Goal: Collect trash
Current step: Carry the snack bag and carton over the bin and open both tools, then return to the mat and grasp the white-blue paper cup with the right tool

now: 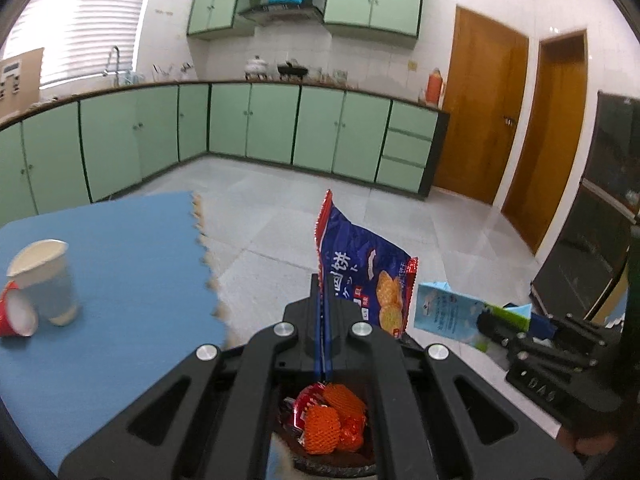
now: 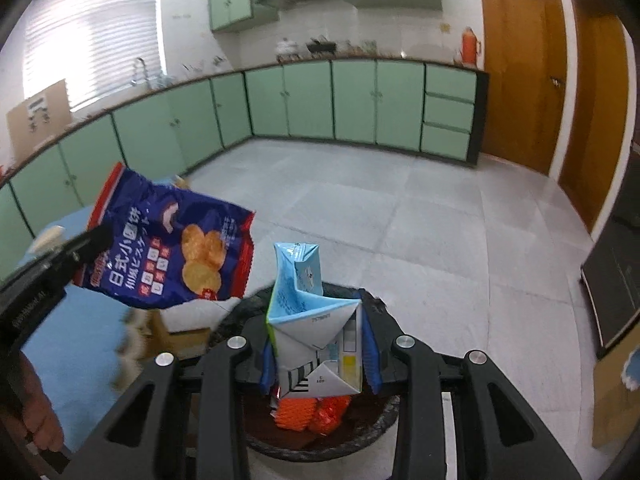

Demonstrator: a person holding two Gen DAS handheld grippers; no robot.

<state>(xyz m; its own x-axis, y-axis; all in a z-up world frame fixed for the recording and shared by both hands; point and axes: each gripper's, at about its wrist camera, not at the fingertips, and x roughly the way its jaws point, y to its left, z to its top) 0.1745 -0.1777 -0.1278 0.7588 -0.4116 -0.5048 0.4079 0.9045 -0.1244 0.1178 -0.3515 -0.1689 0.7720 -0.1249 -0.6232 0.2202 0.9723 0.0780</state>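
My left gripper (image 1: 323, 300) is shut on a blue biscuit bag (image 1: 362, 276) with red edges, holding it upright above a black trash bin (image 1: 336, 466). The bag also shows in the right wrist view (image 2: 172, 248), with the left gripper (image 2: 86, 246) at the left. My right gripper (image 2: 318, 344) is shut on a light blue milk carton (image 2: 312, 320), held over the same bin (image 2: 320, 446). The carton and right gripper (image 1: 490, 322) appear at the right of the left wrist view. Orange foam nets and red wrappers (image 1: 330, 420) lie inside the bin.
A blue table (image 1: 120, 280) at the left holds a white paper cup (image 1: 46, 280) and a tipped red cup (image 1: 16, 312). Green kitchen cabinets (image 1: 256, 124) line the far walls. Brown doors (image 1: 516, 120) stand at the right. A cardboard box (image 2: 612, 392) sits on the floor.
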